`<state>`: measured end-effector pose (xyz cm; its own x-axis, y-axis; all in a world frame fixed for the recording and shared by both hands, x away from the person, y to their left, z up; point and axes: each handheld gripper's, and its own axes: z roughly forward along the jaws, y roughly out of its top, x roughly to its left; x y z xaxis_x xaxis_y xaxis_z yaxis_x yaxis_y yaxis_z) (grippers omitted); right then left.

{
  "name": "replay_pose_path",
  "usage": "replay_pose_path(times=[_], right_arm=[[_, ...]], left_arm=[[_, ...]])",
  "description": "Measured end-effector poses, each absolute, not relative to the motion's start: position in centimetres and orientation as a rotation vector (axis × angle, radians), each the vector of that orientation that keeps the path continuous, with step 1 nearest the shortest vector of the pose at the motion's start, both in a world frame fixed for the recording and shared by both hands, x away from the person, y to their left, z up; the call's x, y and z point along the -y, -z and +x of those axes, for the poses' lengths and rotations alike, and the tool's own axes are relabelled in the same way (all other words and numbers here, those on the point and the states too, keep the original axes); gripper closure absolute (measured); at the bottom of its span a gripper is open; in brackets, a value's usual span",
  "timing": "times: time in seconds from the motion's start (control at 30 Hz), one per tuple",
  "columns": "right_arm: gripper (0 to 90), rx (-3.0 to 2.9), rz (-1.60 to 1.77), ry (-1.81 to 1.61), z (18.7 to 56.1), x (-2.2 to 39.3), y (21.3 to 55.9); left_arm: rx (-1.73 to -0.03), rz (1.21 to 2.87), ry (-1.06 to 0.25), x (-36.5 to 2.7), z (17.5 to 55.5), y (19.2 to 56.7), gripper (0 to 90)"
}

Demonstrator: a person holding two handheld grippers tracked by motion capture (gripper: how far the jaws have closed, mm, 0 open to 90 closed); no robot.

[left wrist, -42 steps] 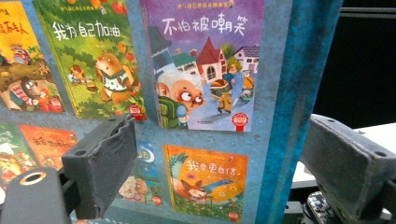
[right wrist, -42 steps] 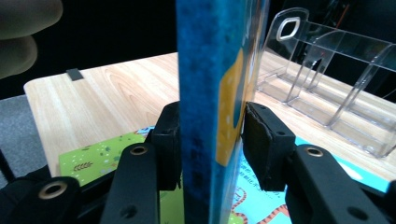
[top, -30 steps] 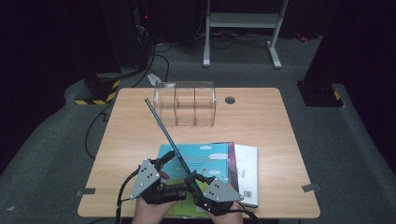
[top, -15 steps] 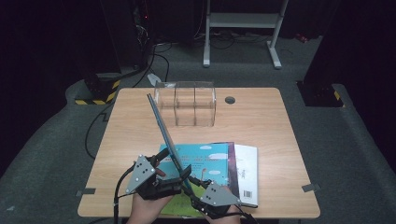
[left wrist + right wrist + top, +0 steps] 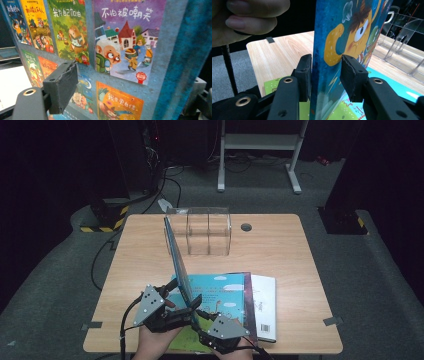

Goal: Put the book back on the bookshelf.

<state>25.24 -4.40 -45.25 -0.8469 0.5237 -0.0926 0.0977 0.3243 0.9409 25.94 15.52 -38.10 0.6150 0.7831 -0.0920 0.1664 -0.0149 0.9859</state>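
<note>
Books (image 5: 235, 292) lie below: keep your right gripper (image 5: 325, 75) clamped on the upright picture book (image 5: 176, 257) while the left gripper (image 5: 170, 304), jaws spread, just closing, steadies its back cover.

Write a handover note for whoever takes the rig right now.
Right hand-held gripper: shut on the upright book, low on it.
Left hand-held gripper: open, jaws just been closing, at the book's back cover, nothing gripped between them.
Flat books lie near the table front; clear rack at the far side.
Done: book stands up. Left: probably slot it into the rack.
</note>
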Motion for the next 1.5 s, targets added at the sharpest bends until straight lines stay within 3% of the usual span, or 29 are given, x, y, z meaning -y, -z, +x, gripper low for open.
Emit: replay_pose_path(times=[0.6,0.97,1.13,1.33,1.4,1.47,1.5], right_arm=[[58.0,-2.189,0.56,-1.588,25.0,7.3,44.5],[58.4,-2.115,0.667,-1.566,26.3,9.8,44.1],[58.4,-2.106,0.68,-1.552,26.6,10.1,44.3],[58.6,-2.107,0.707,-1.537,27.0,10.5,44.5],[58.6,-2.104,0.704,-1.536,27.0,10.5,44.5],[58.7,-2.106,0.706,-1.533,27.1,10.5,44.6],[58.7,-2.108,0.708,-1.536,27.1,10.5,44.6]], left_arm=[[-0.839,1.548,-0.633,-16.3,25.8,38.0,23.7],[-0.84,1.561,-0.665,-17.1,26.0,37.9,32.7],[-0.856,1.536,-0.694,-17.6,25.7,37.8,40.1],[-0.925,1.498,-0.734,-19.4,25.4,37.6,63.3],[-0.952,1.481,-0.812,-20.1,25.1,37.4,73.9],[-0.945,1.509,-0.732,-21.1,25.6,37.2,73.8],[-0.956,1.501,-0.771,-21.2,25.5,37.2,74.7]])
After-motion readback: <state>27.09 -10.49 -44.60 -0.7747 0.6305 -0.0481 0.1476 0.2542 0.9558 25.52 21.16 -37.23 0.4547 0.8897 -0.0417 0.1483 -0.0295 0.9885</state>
